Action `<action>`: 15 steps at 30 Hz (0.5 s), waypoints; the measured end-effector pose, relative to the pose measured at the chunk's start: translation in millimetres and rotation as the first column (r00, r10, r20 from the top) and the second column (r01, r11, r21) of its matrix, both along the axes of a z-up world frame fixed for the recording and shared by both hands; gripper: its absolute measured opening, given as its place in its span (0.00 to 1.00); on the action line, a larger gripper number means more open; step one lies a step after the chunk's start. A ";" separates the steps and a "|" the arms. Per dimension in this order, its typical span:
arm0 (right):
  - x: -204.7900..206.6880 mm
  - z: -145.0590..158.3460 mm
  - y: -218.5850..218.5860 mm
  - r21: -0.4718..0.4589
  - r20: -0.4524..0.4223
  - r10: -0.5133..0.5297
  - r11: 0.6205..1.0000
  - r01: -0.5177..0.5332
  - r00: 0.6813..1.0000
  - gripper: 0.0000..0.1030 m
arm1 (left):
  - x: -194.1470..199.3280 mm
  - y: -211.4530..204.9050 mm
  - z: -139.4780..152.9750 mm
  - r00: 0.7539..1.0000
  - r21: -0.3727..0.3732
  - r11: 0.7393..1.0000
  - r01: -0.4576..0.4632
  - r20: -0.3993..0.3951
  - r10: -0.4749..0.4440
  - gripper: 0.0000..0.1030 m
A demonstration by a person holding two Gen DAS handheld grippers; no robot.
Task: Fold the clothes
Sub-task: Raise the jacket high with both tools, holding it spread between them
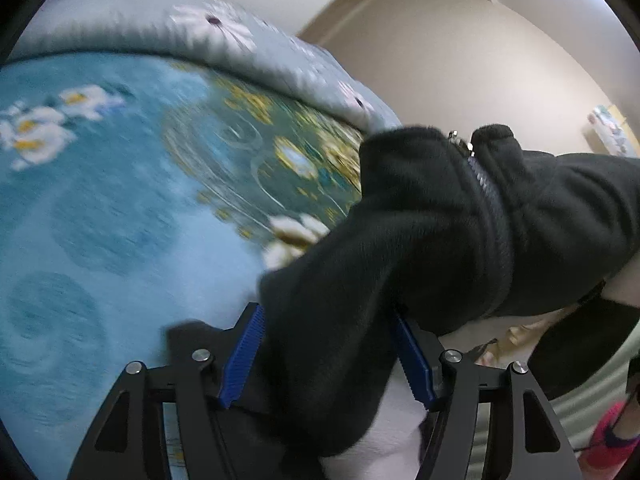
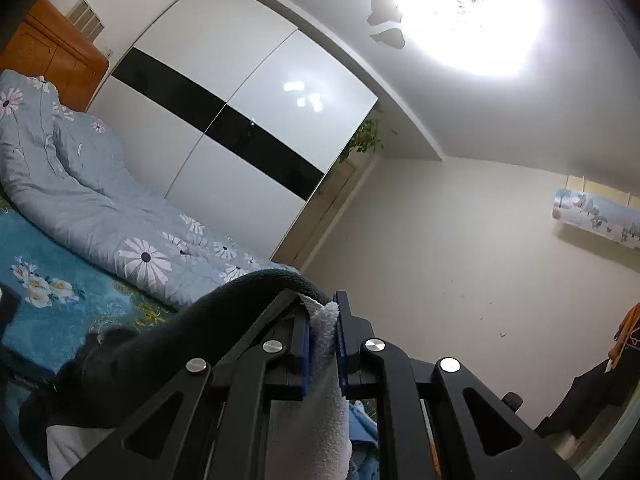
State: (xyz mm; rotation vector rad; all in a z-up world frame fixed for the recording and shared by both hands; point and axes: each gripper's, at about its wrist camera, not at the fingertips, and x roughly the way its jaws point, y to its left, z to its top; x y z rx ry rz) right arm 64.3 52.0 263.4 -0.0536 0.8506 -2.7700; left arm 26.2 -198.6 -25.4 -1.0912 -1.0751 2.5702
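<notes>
Right wrist: my right tool [image 2: 323,334] pinches the fleece jacket [image 2: 240,292] | left tool [image 1: 328,356] open around it | soft, floppy; I'd grip hems.

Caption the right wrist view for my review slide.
Right gripper shut on white fleece lining of a black fleece jacket, raised above the blue floral bedspread.

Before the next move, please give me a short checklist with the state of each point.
1. Right gripper shut on the garment's light fleecy lining: ok.
2. Left gripper free of the black fleece zip jacket: cannot tell; its jaws stand apart with cloth between them.
3. Metal zipper closed: ok, apart from the open top.
4. Jacket lying flat: not ok; it hangs bunched.
5. Blue flowered bedspread free for laying down: ok.
</notes>
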 end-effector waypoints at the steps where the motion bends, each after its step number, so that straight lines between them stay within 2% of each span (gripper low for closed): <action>1: -0.8 1.9 0.4 -0.007 0.001 0.000 1.000 0.000 1.000 0.10 | -1.5 5.2 -1.0 1.000 -0.006 1.000 0.007 0.000 -0.007 0.67; 4: -4.1 2.6 2.2 -0.017 0.013 -0.002 1.000 0.002 1.000 0.10 | -5.8 18.2 -1.2 1.000 -0.034 0.999 0.027 -0.007 -0.027 0.64; 6: -5.9 1.8 2.9 -0.016 0.019 -0.004 1.000 0.004 1.000 0.10 | -6.2 26.6 1.2 0.999 -0.057 0.998 0.034 -0.016 -0.035 0.54; 7: -5.3 1.8 3.7 -0.017 0.022 -0.004 1.000 0.005 1.000 0.10 | -6.6 30.8 1.7 0.999 -0.059 0.998 0.038 -0.020 -0.039 0.40; 9: -3.1 2.1 5.6 -0.023 0.030 -0.001 1.000 0.002 1.000 0.10 | -7.5 38.2 2.3 0.999 -0.054 0.998 0.041 -0.024 -0.042 0.22; 12: -3.8 4.7 7.3 -0.029 0.044 0.005 1.000 -0.003 0.999 0.10 | -6.3 48.1 10.4 0.999 -0.097 0.995 0.003 -0.040 -0.007 0.19; 15: -2.5 7.6 9.2 -0.031 0.034 -0.003 1.000 0.004 0.999 0.10 | 4.7 45.7 26.0 0.994 -0.149 0.987 -0.063 -0.093 0.050 0.17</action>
